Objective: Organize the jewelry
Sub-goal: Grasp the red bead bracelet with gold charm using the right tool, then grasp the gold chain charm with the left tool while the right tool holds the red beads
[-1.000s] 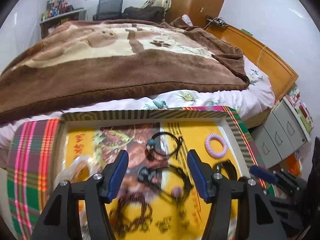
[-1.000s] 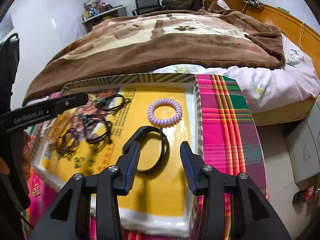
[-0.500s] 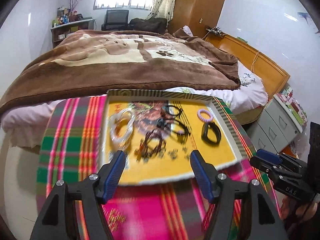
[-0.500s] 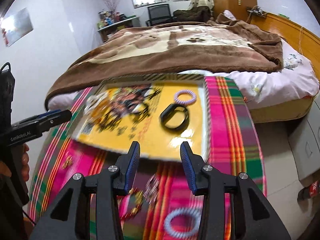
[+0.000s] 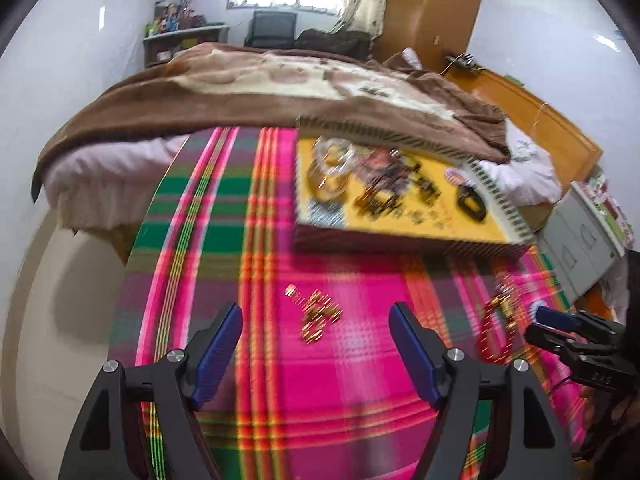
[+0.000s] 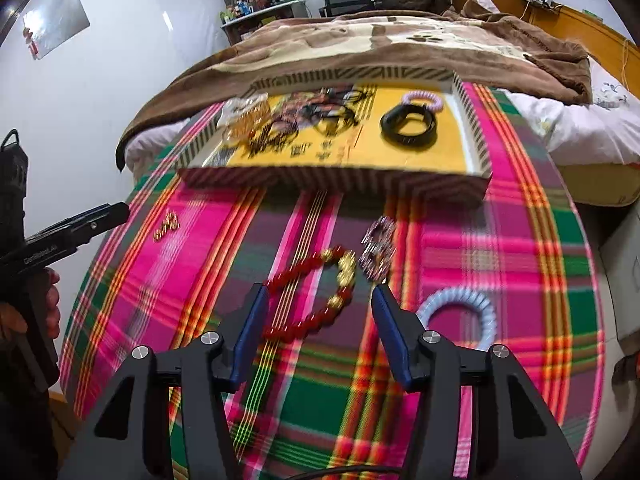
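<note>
Claws first: the right claw (image 6: 318, 322) is opening and empty, a red-and-gold bead bracelet (image 6: 316, 292) on the worktop (image 6: 500, 248) just beyond its tips, a blue coil hair tie (image 6: 460, 316) to its right. The left claw (image 5: 316, 340) is opening too, empty, above a small gold chain (image 5: 318, 314). Farther off, the tray (image 6: 332, 180) already holds several bands. Judging by this, four pieces remain loose.
</note>
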A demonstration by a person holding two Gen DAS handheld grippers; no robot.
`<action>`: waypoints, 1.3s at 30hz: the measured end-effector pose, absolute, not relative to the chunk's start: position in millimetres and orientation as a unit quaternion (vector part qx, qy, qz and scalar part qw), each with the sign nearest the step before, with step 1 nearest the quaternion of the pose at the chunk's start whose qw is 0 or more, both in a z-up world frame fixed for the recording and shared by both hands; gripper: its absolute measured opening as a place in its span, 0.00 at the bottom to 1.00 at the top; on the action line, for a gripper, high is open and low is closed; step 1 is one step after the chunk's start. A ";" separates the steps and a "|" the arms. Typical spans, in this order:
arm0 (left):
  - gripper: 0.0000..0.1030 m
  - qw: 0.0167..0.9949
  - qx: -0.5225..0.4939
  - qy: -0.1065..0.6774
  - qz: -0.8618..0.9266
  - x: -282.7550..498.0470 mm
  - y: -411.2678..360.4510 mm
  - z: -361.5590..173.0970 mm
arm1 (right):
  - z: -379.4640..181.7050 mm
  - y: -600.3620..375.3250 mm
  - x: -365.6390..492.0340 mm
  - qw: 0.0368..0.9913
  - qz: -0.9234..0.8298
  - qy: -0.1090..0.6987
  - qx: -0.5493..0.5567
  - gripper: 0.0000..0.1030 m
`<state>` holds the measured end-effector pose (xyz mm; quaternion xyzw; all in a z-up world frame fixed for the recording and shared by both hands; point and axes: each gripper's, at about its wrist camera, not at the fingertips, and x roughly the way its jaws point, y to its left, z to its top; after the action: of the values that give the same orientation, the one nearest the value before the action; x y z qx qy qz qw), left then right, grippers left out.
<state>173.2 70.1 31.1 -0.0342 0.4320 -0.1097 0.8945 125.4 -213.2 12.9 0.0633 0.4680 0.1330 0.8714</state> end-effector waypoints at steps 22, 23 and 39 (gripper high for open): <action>0.73 0.889 -0.048 0.439 -0.126 188.9 67.2 1.2 | -11.0 -163.8 148.4 0.873 0.089 0.477 0.037 0.65; 0.73 0.889 -0.043 0.439 -0.123 189.8 64.8 0.4 | -11.3 -161.7 148.0 0.875 0.084 0.476 0.031 0.65; 0.42 0.893 0.044 0.438 -0.090 197.2 36.2 -13.2 | -10.7 -161.1 144.1 0.885 0.056 0.463 -0.001 0.19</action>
<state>197.2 36.2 -13.2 0.0439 0.4378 -0.0901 0.8935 144.1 -161.1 -10.7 -0.0007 0.4627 0.0558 0.8848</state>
